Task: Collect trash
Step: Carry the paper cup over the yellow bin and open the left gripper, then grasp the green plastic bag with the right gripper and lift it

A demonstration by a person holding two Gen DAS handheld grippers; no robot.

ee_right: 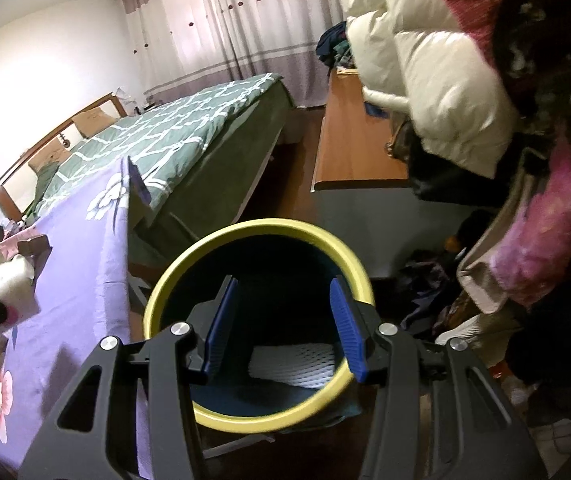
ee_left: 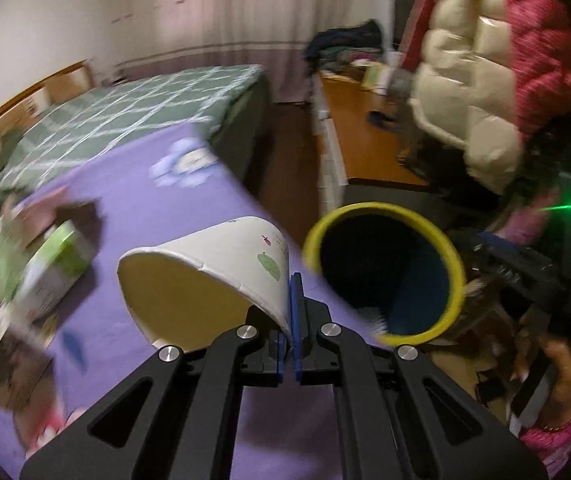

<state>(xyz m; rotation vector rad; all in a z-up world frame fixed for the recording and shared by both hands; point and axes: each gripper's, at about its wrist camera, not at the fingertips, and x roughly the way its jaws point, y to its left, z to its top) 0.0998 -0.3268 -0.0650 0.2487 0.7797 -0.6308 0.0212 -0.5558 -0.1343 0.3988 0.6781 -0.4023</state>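
The left gripper [ee_left: 292, 316] is pinching one paper cup [ee_left: 205, 276] by its rim, holding it just beside the yellow-rimmed bin [ee_left: 385, 272]. The right gripper [ee_right: 283, 328] is standing apart, its jaws straddling the bin's near wall [ee_right: 269, 412] without visibly pressing it. The thin rim grip could slip, likely dropping the cup short onto the purple cloth [ee_left: 213, 200]. Beyond the bin on that cloth are lying several boxes [ee_left: 45, 276], blurred, perhaps three.

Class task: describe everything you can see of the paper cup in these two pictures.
The paper cup is white outside with small green and red printed motifs, cream inside, and looks empty. It is tipped on its side, mouth toward the camera, its wall pinched flat by the shut left hand-held gripper, above the purple cloth.
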